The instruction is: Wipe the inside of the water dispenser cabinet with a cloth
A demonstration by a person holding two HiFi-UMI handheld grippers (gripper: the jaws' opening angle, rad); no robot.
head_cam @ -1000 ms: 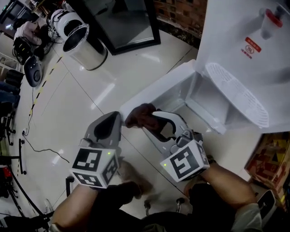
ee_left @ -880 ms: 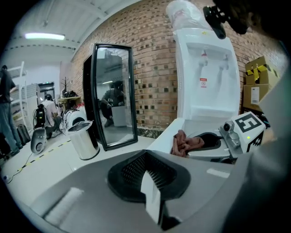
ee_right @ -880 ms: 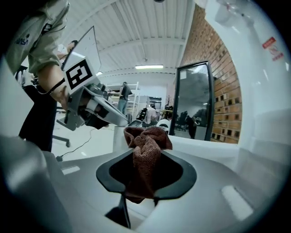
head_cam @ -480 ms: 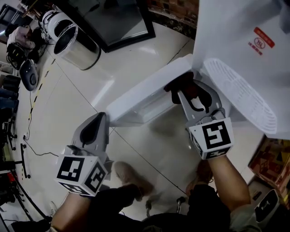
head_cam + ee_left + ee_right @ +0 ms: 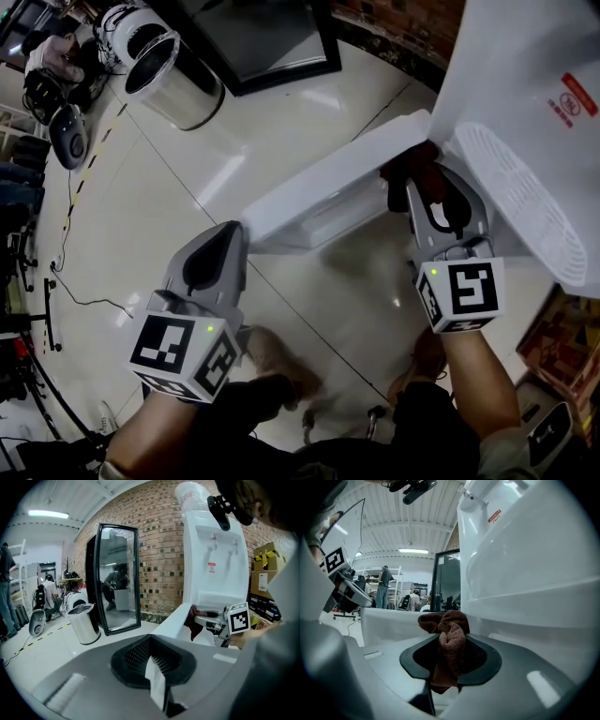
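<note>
The white water dispenser (image 5: 525, 75) stands at the right with its lower cabinet door (image 5: 328, 183) swung open to the left. My right gripper (image 5: 424, 180) is shut on a dark red-brown cloth (image 5: 409, 167) and holds it at the cabinet opening, close to the door's hinge end. In the right gripper view the cloth (image 5: 451, 639) is bunched between the jaws, with white cabinet walls (image 5: 525, 602) close ahead. My left gripper (image 5: 230, 236) is shut and empty, low over the floor by the door's free end. The cabinet's inside is mostly hidden in the head view.
A steel bin (image 5: 173, 84) and a black-framed mirror (image 5: 262, 37) stand at the back left. The dispenser's drip grille (image 5: 525, 197) juts out above my right gripper. Cardboard boxes (image 5: 562, 337) sit at the lower right; a cable (image 5: 75, 291) lies on the tiled floor.
My right gripper has carried the cloth to the right, from beside the left gripper at the door's free end to the cabinet opening. The left gripper has stayed where it was.
</note>
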